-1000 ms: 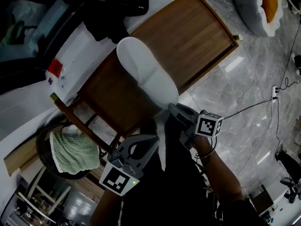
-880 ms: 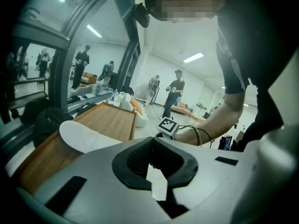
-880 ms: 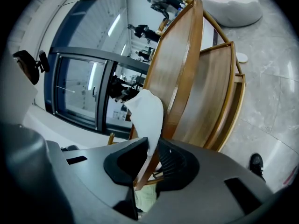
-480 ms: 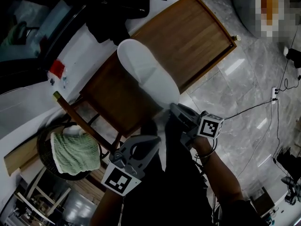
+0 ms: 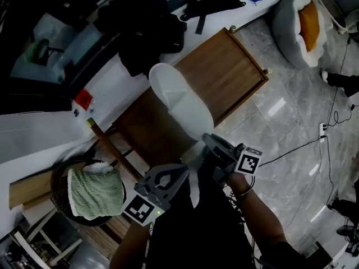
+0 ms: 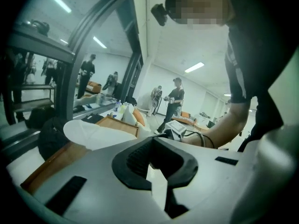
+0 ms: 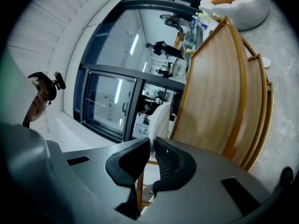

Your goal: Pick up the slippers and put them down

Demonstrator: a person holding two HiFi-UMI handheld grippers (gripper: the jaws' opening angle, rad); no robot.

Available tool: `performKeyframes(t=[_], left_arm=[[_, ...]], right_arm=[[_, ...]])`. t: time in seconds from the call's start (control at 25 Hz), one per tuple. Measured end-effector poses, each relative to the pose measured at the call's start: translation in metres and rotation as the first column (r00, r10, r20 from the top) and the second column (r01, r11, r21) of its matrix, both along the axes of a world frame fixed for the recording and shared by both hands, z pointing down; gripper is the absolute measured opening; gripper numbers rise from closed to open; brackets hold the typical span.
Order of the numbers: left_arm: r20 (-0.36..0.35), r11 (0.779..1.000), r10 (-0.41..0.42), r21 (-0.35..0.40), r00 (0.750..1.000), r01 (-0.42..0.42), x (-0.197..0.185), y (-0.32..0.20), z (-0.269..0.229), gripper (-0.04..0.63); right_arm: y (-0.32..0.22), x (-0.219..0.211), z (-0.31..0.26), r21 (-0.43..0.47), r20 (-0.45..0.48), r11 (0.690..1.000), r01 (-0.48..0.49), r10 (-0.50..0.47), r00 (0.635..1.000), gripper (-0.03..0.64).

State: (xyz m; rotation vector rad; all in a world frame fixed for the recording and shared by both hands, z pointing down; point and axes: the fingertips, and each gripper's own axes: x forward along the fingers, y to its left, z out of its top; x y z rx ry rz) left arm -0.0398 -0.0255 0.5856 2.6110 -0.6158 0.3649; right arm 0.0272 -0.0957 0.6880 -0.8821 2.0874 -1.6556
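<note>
Basket (image 5: 56, 185) at the lower left holds a green towel (image 5: 95, 192). The round white bed (image 5: 287, 24) at the top right holds an orange cushion (image 5: 310, 17). One white slipper (image 5: 179, 105) is held over the wooden table (image 5: 230, 74), toe pointing away from the person. Left gripper (image 5: 182, 174) and right gripper (image 5: 208, 143) both pinch its heel end, pads clamped on the white edge. Only the gripper views show that bite, and the right one sees the slipper edge-on.

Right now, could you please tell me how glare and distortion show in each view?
Head view: glare streaks the glossy floor, dark foreground; left gripper view: fisheye bending, black corners; right gripper view: the table edge bows.
</note>
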Motion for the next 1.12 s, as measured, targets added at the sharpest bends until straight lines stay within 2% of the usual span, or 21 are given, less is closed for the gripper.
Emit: performKeyframes(t=[0.2,0.32,0.44,0.72,0.84,0.96,1.12], left_arm=[[-0.021,0.996,-0.009,0.089,1.0,0.01,-0.006,-0.017,-0.042,0.011],[-0.084,0.992,-0.025,0.119,0.996,0.035,-0.005,-0.026,-0.077,0.011],[-0.135,0.98,-0.026,0.193,0.991,0.052,-0.006,-0.044,-0.111,0.011],[-0.168,0.933,-0.002,0.356,0.986,0.062,-0.014,-0.051,-0.187,0.012],[-0.189,0.901,-0.002,0.425,0.982,0.084,-0.023,-0.049,-0.217,0.011],[-0.214,0.865,0.001,0.49,0.977,0.106,-0.032,-0.043,-0.25,0.011],[-0.21,0.829,0.017,0.549,0.977,0.104,-0.04,-0.032,-0.272,0.011]], right_arm=[[-0.013,0.005,-0.078,0.153,0.053,0.987,-0.055,0.047,0.998,0.048],[-0.016,0.015,-0.122,0.234,0.052,0.969,-0.077,0.067,0.996,0.048],[-0.029,0.017,-0.172,0.327,0.059,0.941,-0.086,0.07,0.996,0.048],[-0.032,0.013,-0.293,0.55,0.094,0.83,-0.092,0.048,0.994,0.048],[-0.025,0.009,-0.339,0.629,0.128,0.769,-0.113,0.041,0.991,0.048],[-0.016,0.006,-0.379,0.686,0.181,0.712,-0.147,0.029,0.983,0.048],[-0.002,0.005,-0.418,0.726,0.272,0.653,-0.215,0.015,0.962,0.048]])
